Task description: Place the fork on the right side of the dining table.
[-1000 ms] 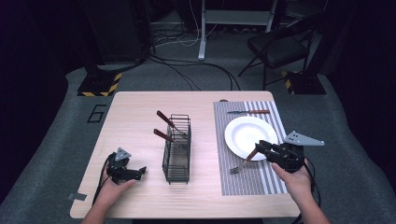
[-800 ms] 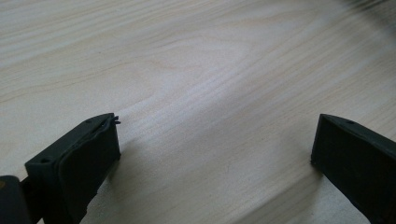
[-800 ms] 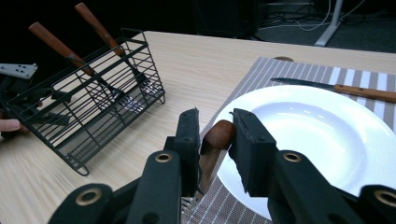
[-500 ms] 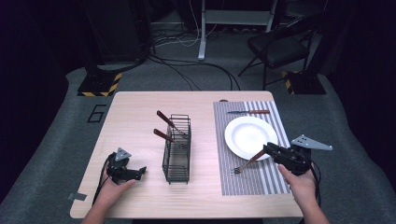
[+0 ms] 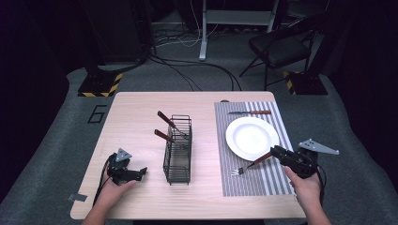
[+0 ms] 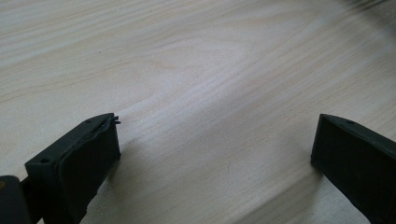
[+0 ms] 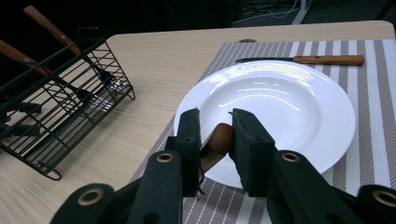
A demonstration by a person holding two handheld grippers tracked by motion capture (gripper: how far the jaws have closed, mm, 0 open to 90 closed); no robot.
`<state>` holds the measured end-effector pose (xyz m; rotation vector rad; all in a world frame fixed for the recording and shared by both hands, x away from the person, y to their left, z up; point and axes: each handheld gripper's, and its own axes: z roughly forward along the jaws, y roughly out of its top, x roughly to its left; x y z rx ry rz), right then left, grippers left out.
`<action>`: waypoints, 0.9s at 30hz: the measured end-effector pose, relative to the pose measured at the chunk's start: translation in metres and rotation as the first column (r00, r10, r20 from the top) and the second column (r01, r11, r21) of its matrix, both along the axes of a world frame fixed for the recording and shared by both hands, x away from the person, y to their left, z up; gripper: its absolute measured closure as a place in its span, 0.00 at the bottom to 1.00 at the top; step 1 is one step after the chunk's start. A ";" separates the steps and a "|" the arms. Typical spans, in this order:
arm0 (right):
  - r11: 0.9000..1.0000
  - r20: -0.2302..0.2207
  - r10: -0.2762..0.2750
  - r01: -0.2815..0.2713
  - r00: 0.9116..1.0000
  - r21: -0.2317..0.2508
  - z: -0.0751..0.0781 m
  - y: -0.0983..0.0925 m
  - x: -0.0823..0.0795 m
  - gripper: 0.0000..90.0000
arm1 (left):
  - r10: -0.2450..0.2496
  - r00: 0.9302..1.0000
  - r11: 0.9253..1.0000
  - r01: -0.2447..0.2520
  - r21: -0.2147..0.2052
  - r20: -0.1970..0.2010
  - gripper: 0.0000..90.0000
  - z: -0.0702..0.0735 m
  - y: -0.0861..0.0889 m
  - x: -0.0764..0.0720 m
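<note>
On the wooden table (image 5: 141,117), beside the striped placemat (image 5: 274,180) and white plate (image 5: 251,137), the right gripper (image 5: 278,152) clamps the wooden handle of a fork (image 5: 251,164), whose tines seemingly touch the mat, while the left gripper (image 5: 141,172) rests with jaws wide, holding nothing.

This looks like a lab or studio set up for recording — not a home. A lone wooden table (image 5: 141,117) stands in the middle of the frame on grey carpet (image 5: 56,140) with a large "6" (image 5: 96,114) marked at its left. Loose cables (image 5: 187,75) run across the floor at the top centre, past a metal stand (image 5: 205,28). Yellow-and-black hazard-striped bases (image 5: 98,86) sit at upper left and upper right, a folding chair (image 5: 277,47) stands at upper right, and the surroundings are dark — only the table is lit.
</note>
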<state>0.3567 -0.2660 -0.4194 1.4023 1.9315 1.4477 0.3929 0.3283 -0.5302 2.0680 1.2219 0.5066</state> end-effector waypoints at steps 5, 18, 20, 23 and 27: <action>1.000 -0.016 -0.022 0.022 1.000 0.008 -0.006 -0.005 0.001 0.81 | 0.000 1.000 1.000 0.000 0.000 0.000 0.01 0.000 0.000 0.000; 0.997 -0.057 -0.056 0.059 0.997 0.053 -0.021 -0.017 0.000 0.81 | 0.000 1.000 1.000 0.000 0.000 0.000 0.01 0.000 0.000 0.000; 0.996 -0.062 -0.061 0.065 0.996 0.060 -0.023 -0.019 0.000 0.81 | 0.000 1.000 1.000 0.000 0.000 0.000 0.01 0.000 0.000 0.000; 0.995 -0.076 -0.070 0.075 0.995 0.068 -0.028 -0.021 -0.001 0.80 | 0.000 1.000 1.000 0.000 0.000 0.000 0.01 0.000 0.000 0.000; 0.993 -0.086 -0.077 0.083 0.993 0.080 -0.032 -0.024 -0.002 0.79 | 0.000 1.000 1.000 0.000 0.000 0.000 0.01 0.000 0.000 0.000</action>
